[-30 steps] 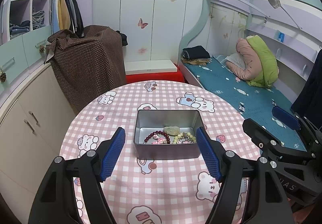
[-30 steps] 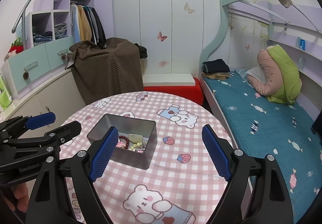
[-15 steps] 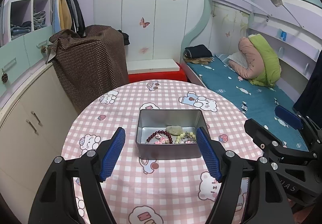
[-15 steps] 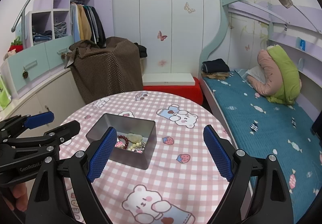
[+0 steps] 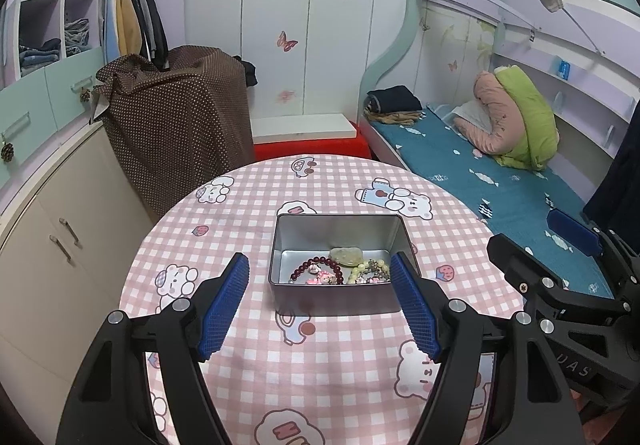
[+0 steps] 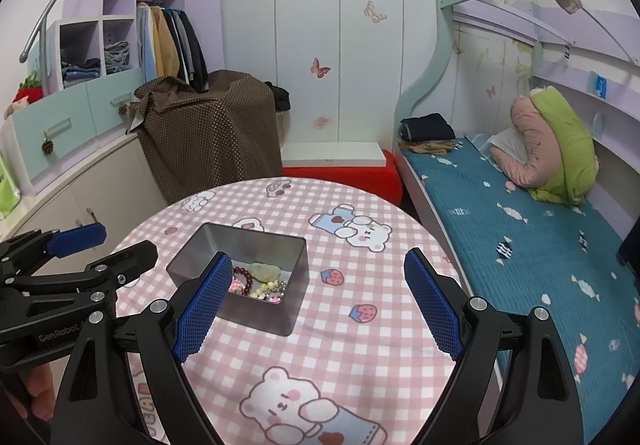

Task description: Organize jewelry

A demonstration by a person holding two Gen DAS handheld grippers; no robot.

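Two claws hover over the round desk (image 5: 360,385) with its pink checked cloth, each spread wide and gripping nothing: the left claw (image 5: 320,305) frames the near side of an open metal tin (image 5: 340,305), while the right claw (image 6: 320,305) sits beside the tin over bare cloth. Inside the tin lie a dark red bead bracelet (image 5: 316,271), a pale green stone (image 5: 347,257) and a light bead strand (image 5: 370,269), heaped together toward its near wall.
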